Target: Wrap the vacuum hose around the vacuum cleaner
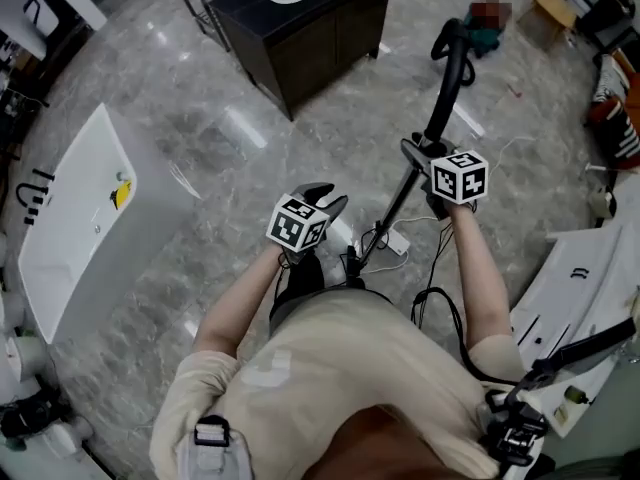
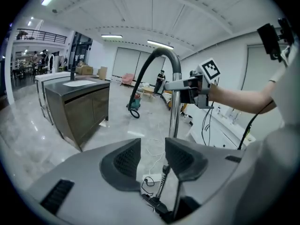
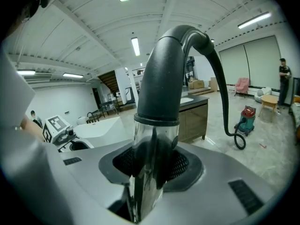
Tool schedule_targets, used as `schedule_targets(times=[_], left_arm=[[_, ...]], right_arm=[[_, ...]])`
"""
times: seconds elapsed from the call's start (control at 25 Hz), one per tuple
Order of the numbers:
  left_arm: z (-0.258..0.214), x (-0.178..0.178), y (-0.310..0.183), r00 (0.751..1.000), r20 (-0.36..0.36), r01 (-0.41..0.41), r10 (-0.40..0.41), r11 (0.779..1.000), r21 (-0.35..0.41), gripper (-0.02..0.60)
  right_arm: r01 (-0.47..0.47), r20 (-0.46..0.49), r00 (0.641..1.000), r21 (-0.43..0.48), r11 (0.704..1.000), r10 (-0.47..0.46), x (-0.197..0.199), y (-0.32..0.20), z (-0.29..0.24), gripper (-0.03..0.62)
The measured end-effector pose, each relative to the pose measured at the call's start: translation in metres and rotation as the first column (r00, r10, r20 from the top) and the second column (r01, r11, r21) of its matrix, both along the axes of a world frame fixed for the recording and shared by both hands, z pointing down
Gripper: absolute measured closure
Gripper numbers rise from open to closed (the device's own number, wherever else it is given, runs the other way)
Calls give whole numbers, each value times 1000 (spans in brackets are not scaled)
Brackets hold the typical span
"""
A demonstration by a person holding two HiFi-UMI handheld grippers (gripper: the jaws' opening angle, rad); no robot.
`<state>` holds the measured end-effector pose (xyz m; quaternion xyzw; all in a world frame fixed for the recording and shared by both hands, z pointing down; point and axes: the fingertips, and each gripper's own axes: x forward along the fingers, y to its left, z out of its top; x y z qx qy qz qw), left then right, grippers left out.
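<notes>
The vacuum wand is a chrome tube [image 1: 400, 200] topped by a black curved handle [image 1: 455, 53]. My right gripper [image 1: 422, 156] is shut on the tube just below the handle, and the tube [image 3: 149, 172] fills the space between its pads. From the handle a black hose [image 3: 224, 102] drops to the red and teal vacuum cleaner [image 3: 246, 117], which stands far off on the floor [image 1: 484, 30]. My left gripper [image 1: 326, 200] hangs open and empty left of the wand; its jaws [image 2: 152, 157] stand apart, with the tube [image 2: 175, 111] beyond them.
A dark cabinet [image 1: 300, 23] with a white sink top stands ahead. A white tub [image 1: 70, 218] lies on the floor at left, white panels [image 1: 580, 278] at right. A power strip [image 1: 395, 240] and loose cords lie by the wand's foot. A person [image 3: 283, 74] stands far off.
</notes>
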<state>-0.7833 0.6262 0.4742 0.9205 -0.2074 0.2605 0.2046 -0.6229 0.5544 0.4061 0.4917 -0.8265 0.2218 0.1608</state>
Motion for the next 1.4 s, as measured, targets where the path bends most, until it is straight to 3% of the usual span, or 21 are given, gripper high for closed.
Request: schedule_targets(times=[0.2,0.32,0.4,0.64,0.84,1.04,1.2,1.4], left_arm=[[24,-30,-62,998,-62,6,-12,996,-88,417],[30,-33,-92,994,-107,-47,30,985,-167,417],[35,-42,-116,992,-108,-88,70,980,-179,417],[29,-70,-178,988,-89,-139,127,980,-143,417],[17,-61,-185,982,-123,-162,146,978,-132,417],[5,-34,-189,963,-106,-254,246,965,-69,417],[-22,4,-208,925,-58,-372,375,927,56,417],[-76,82,-238,842,11,-526,540,815,245,417]], right_arm=[[-26,-84,996,-104,994,18,14,-26,43,462],[-110,-147,985,-147,983,88,40,-21,54,462],[-166,-202,971,-167,972,131,55,-28,56,462],[-252,-317,929,-172,952,189,70,-37,37,462],[-238,-385,912,-207,949,144,64,-40,28,462],[-193,-406,911,-273,942,69,55,-61,41,462],[-153,-390,921,-315,937,19,55,-82,56,462],[-82,-359,931,-377,923,-64,61,-109,69,461]])
